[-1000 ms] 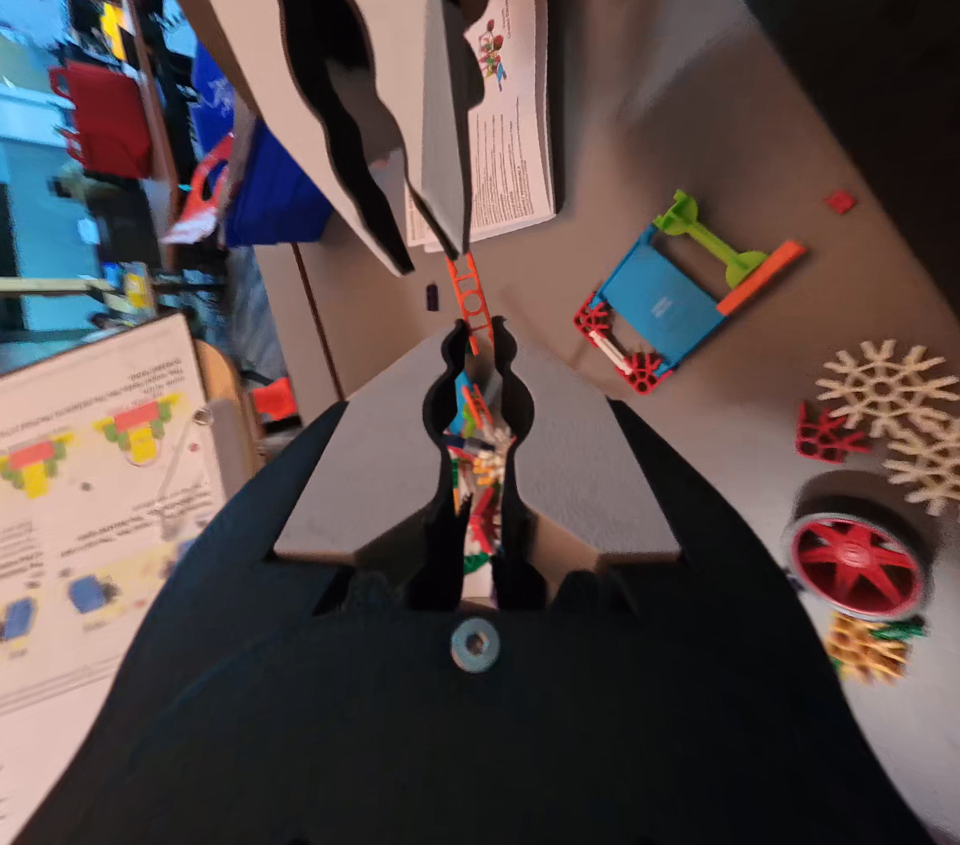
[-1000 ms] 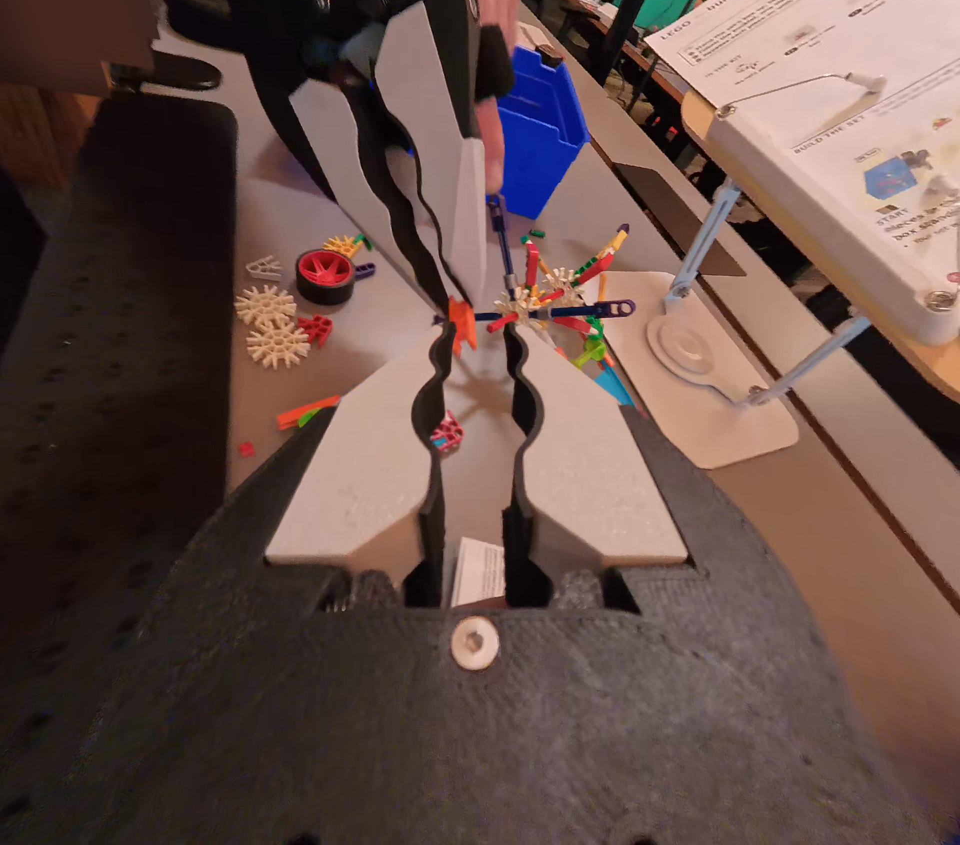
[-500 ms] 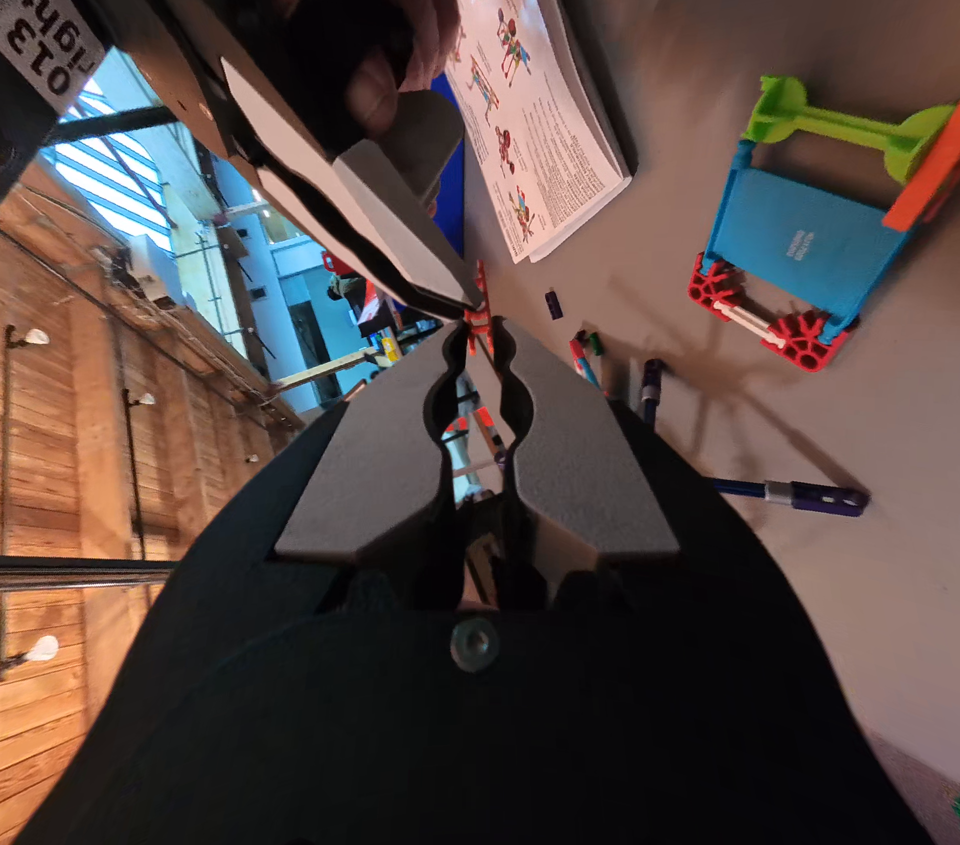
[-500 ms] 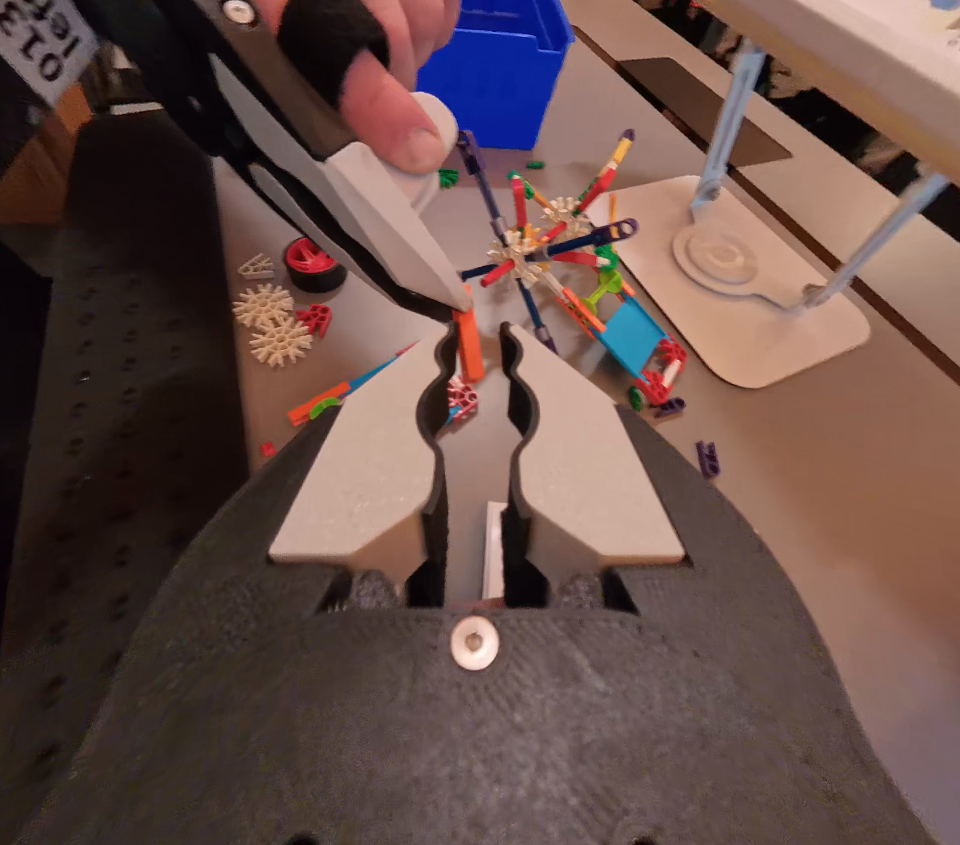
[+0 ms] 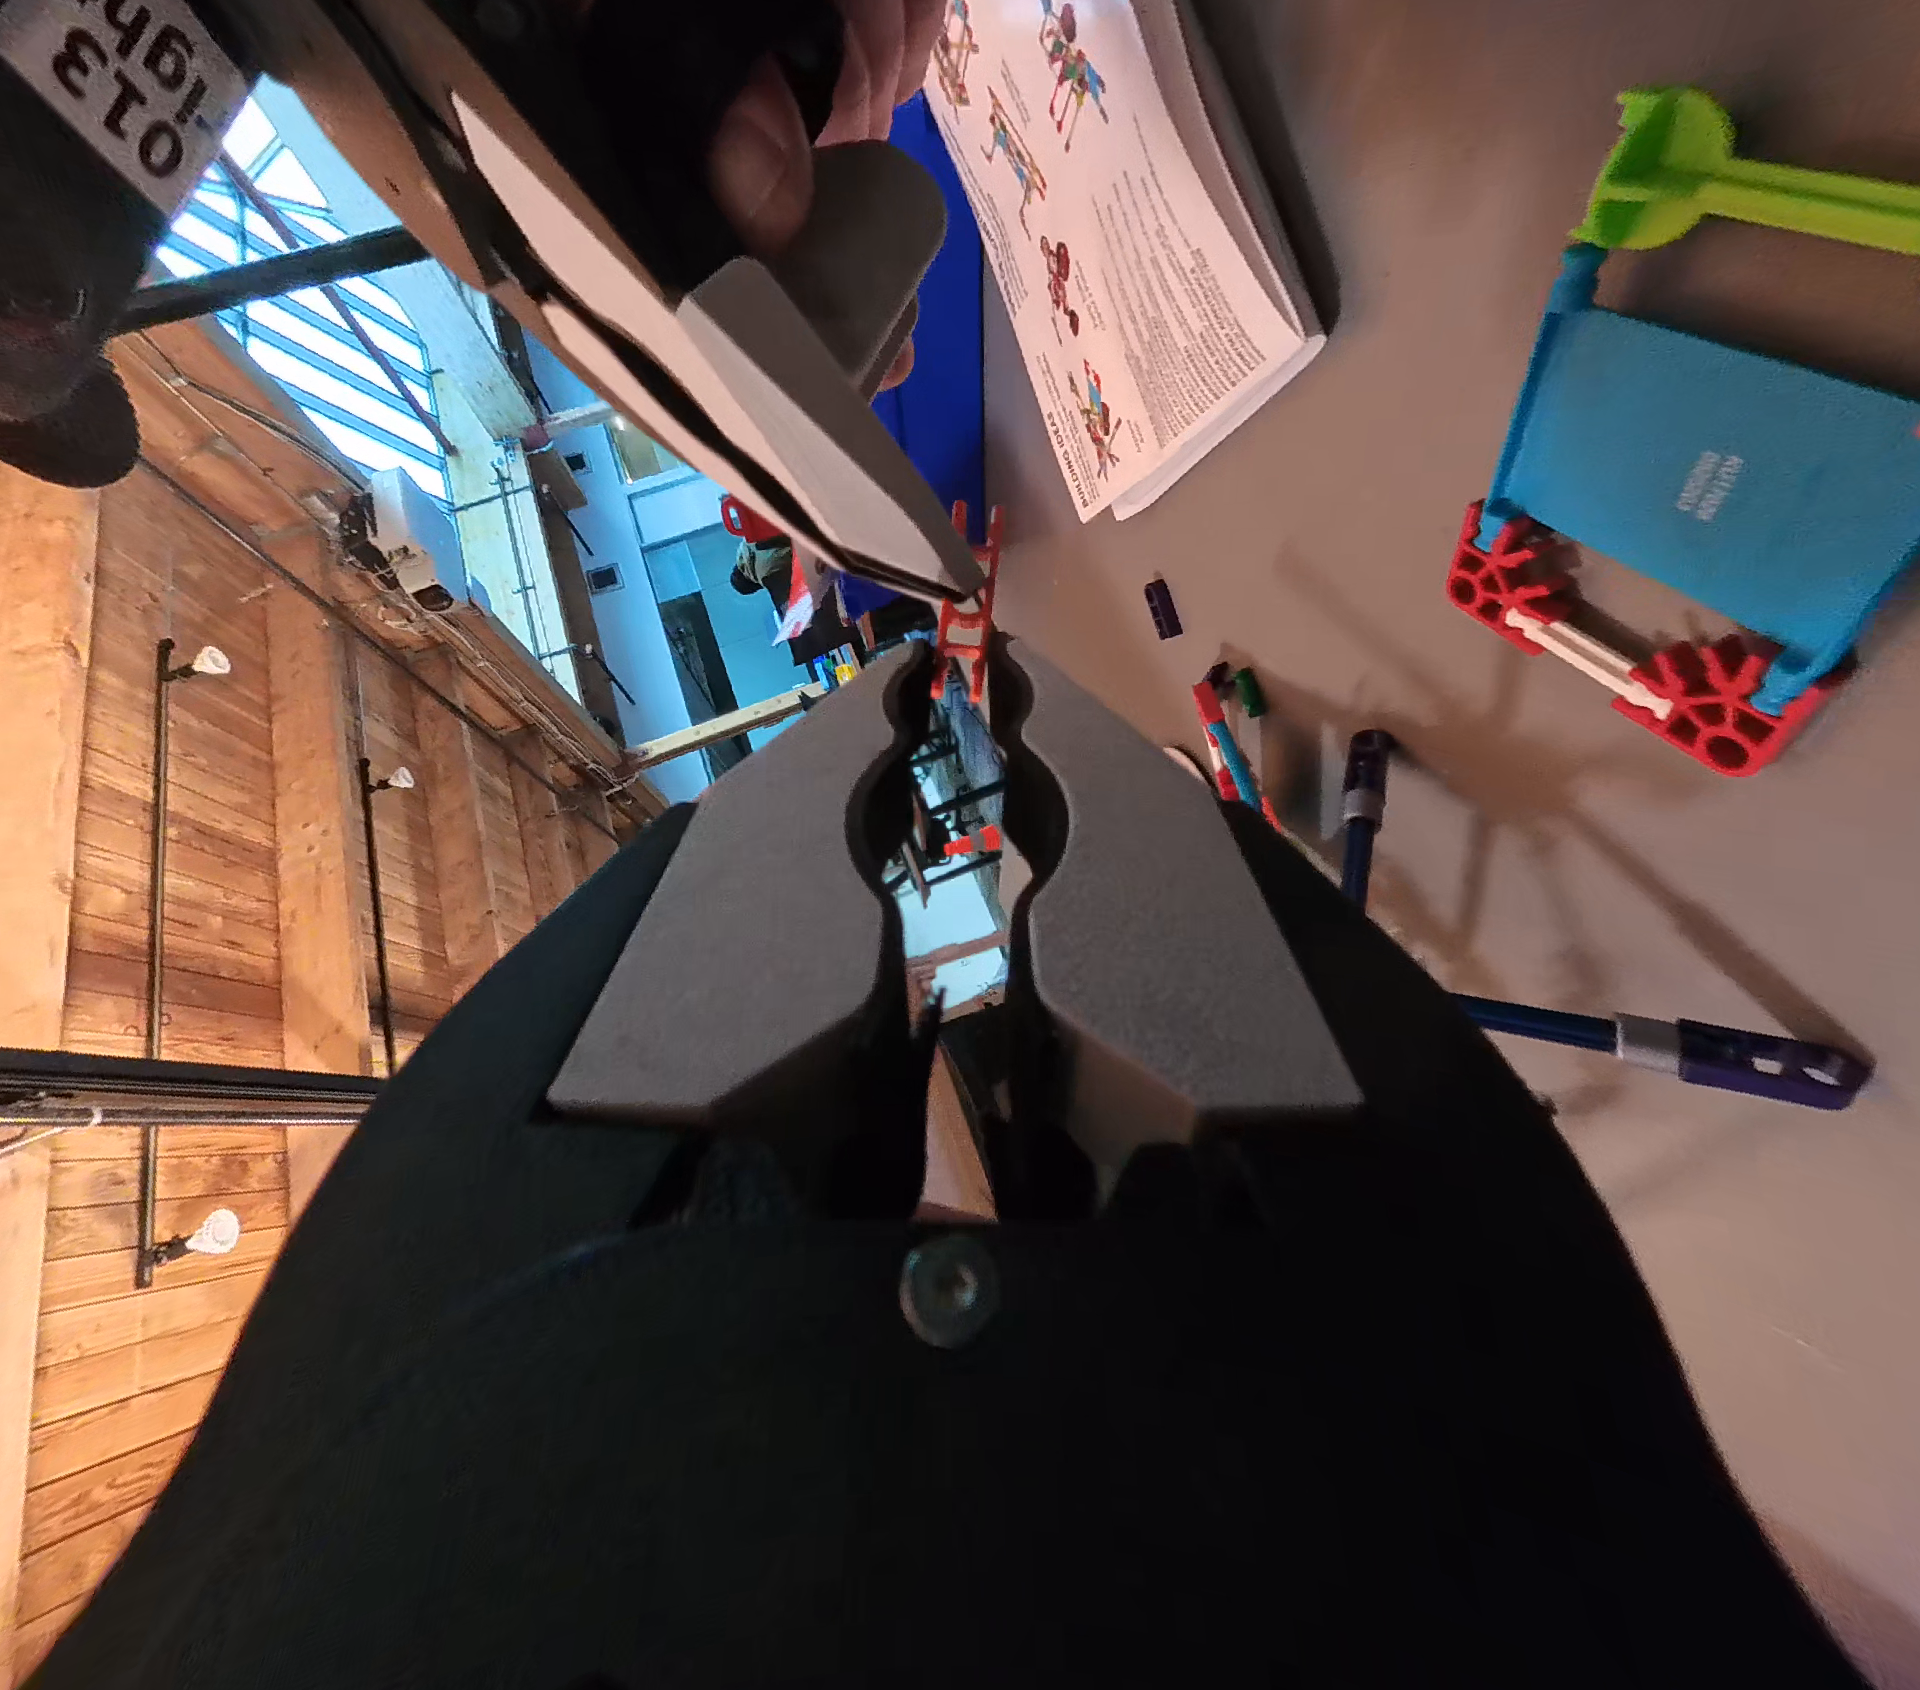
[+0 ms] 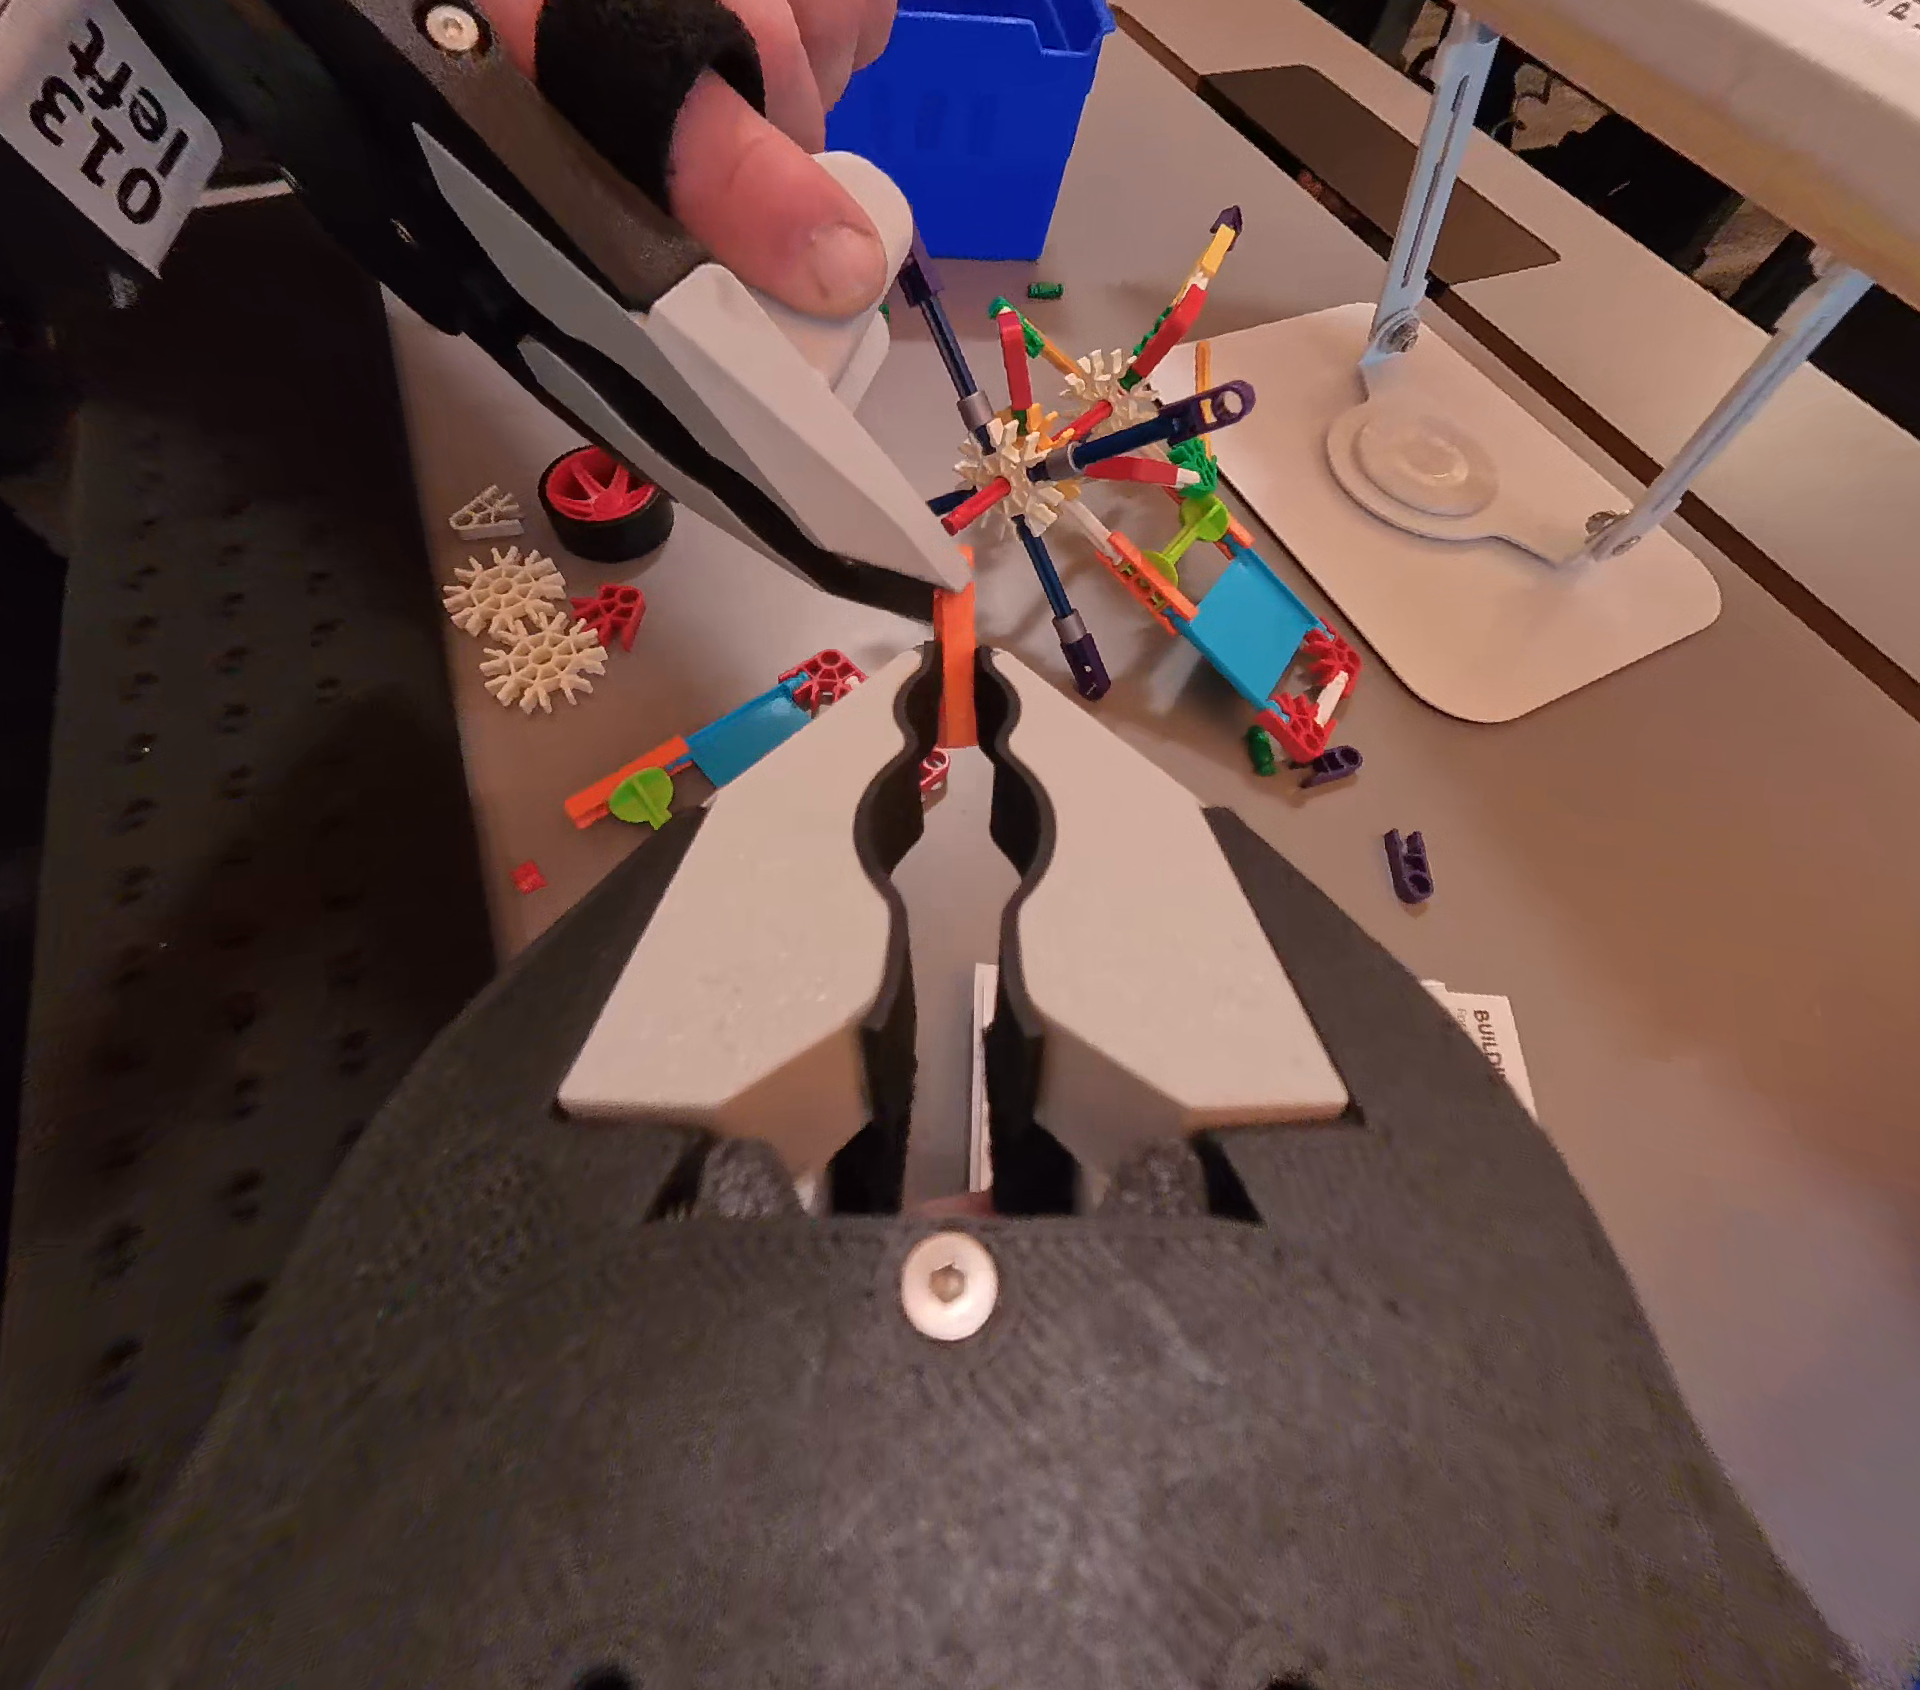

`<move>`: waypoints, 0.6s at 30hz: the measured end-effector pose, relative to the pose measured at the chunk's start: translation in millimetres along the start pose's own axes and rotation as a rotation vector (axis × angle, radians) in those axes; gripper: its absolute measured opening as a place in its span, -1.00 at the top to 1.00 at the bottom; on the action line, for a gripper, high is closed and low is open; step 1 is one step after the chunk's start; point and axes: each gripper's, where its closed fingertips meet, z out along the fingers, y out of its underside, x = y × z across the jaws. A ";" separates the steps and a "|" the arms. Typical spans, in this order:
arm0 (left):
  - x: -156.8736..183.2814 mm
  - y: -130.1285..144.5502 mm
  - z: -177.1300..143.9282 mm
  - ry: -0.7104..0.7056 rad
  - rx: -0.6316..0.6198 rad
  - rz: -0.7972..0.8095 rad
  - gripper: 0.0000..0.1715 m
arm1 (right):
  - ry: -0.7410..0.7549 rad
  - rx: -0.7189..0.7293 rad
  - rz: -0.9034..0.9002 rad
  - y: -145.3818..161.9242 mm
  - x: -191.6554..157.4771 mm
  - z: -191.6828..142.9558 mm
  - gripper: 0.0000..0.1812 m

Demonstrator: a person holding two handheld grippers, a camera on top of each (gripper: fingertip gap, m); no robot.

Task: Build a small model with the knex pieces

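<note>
Counted: two cream snowflake connectors (image 6: 505, 591) (image 6: 542, 659), one red-hubbed wheel (image 6: 606, 500), one blue bin (image 6: 977, 82), two blue panels (image 6: 1252, 622) (image 6: 750, 736), one printed booklet (image 5: 1122, 186), two grippers (image 5: 961, 666) (image 6: 956, 666).

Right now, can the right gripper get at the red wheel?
Probably not: the right gripper is shut on the orange ladder piece, and the left gripper slants across just above the red wheel.

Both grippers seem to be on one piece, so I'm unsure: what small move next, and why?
Probably open the left gripper slightly while the right gripper holds. Both pinch the same orange ladder-shaped plastic strip above the grey table, so pulling apart might strain it.
</note>
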 end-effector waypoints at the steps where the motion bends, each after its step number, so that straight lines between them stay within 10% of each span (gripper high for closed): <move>1: -0.3 0.4 1.3 0.004 -0.003 -0.017 0.92 | 0.005 0.000 0.001 0.2 1.2 -1.1 0.96; 9: 8.1 11.7 -5.8 0.084 -0.051 -0.103 0.51 | 0.010 -0.034 0.052 16.4 13.8 -5.5 0.96; 18: 103.0 -3.8 -36.0 0.697 -0.036 -0.432 0.25 | -0.020 -0.120 0.062 37.4 12.6 -0.3 0.96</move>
